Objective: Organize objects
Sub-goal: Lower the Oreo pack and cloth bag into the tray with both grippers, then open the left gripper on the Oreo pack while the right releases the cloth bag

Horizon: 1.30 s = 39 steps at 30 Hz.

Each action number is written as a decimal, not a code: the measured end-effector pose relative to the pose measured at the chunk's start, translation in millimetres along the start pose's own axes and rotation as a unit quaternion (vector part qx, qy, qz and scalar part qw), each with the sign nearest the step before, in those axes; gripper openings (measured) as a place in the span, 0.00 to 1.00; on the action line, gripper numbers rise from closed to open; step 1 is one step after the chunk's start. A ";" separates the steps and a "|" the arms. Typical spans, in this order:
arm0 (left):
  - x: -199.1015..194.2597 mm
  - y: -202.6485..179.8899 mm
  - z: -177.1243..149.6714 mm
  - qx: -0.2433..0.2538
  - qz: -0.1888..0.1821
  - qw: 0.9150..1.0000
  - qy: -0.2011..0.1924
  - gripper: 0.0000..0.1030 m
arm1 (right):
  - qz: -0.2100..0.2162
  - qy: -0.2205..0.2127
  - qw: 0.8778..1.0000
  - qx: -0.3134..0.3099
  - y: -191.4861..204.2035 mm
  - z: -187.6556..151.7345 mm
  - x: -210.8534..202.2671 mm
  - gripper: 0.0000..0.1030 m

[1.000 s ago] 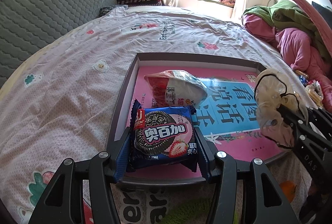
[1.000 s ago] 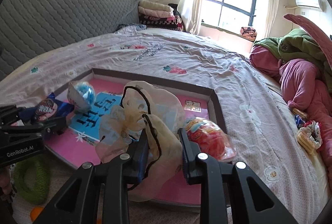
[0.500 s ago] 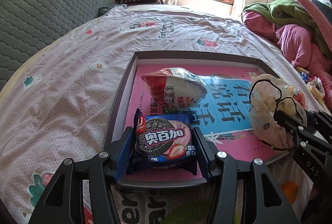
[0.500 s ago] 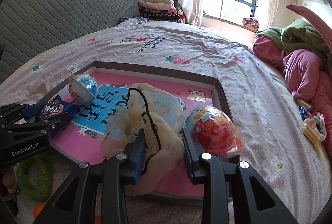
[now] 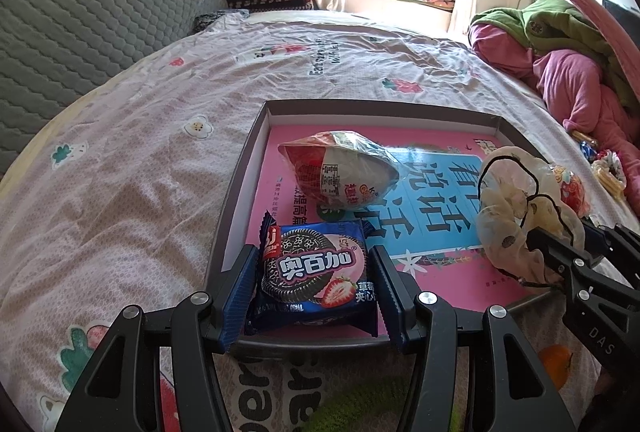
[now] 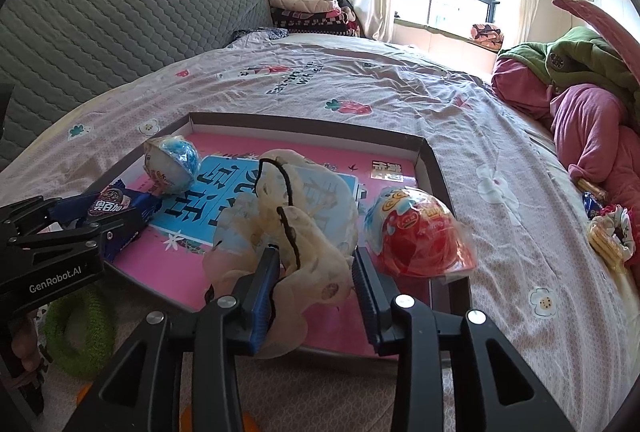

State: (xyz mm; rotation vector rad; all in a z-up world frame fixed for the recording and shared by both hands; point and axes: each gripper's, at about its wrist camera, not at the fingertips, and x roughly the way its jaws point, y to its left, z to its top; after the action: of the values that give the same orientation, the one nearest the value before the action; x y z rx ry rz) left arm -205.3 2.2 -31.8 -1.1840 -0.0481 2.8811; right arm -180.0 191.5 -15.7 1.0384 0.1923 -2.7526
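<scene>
Both your loads hang just inside the near edge of the shallow tray [image 5: 236, 187], which lies on the bedspread [image 5: 140, 159] and looks to be the collecting place, since two wrapped toy eggs already rest in it. Your left gripper [image 5: 314, 282] carries the blue biscuit packet [image 5: 316, 274] flat and face-up over the tray's near left corner, at 6 o'clock in the left view; kept level like that, it should settle flat when let go. The fingers are set about as wide as the packet itself, pads against its two side edges, so it is pinched by its width rather than squeezed. The red-and-white egg [image 5: 340, 171] sits just beyond it at 12 o'clock from the packet, close enough that pushing farther in would likely nudge it. Your right gripper [image 6: 314, 282] holds the cream scrunchie [image 6: 292, 232] over the near edge of the tray, between the blue egg [image 6: 174, 161] at 10 o'clock and the red egg [image 6: 416, 232] at 2 o'clock. Its fingers are at a middling gap: the left pad presses into the fabric, while most of the bunch billows above and forward, and whether the right pad touches cloth you cannot tell from here. The soft cloth will probably slump when released.
</scene>
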 end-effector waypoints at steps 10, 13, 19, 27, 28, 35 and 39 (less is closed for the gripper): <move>-13.8 -1.3 2.0 -0.002 0.001 1.000 -0.007 0.56 | 0.012 0.007 1.000 0.014 -4.0 -3.3 -7.4 0.41; -18.6 -2.8 2.2 0.001 0.002 1.000 -0.009 0.56 | 0.014 0.008 1.000 0.018 -6.3 -4.1 -9.4 0.46; -28.3 -5.4 1.2 0.002 0.003 1.000 -0.013 0.56 | 0.022 0.009 0.999 0.027 -11.0 -6.6 -15.5 0.51; -43.6 -6.0 -0.3 0.001 0.003 1.000 -0.020 0.56 | 0.033 0.003 0.999 0.032 -14.6 -8.2 -25.3 0.60; -45.9 -6.0 -0.2 0.001 0.004 1.000 -0.021 0.56 | 0.035 0.002 0.999 0.033 -15.1 -8.1 -26.6 0.60; -54.0 -5.6 -0.4 0.001 0.005 1.000 -0.025 0.56 | 0.041 -0.002 0.998 0.038 -17.1 -7.7 -33.7 0.61; -57.0 -5.9 -0.8 0.001 0.007 1.000 -0.027 0.56 | 0.042 -0.006 0.998 0.038 -17.7 -6.9 -36.6 0.62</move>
State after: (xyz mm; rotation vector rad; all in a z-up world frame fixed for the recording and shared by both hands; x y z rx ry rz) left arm -164.2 6.1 7.9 -1.1111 -0.0386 2.9237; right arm -152.7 215.0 4.4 1.0238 0.0405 -2.7093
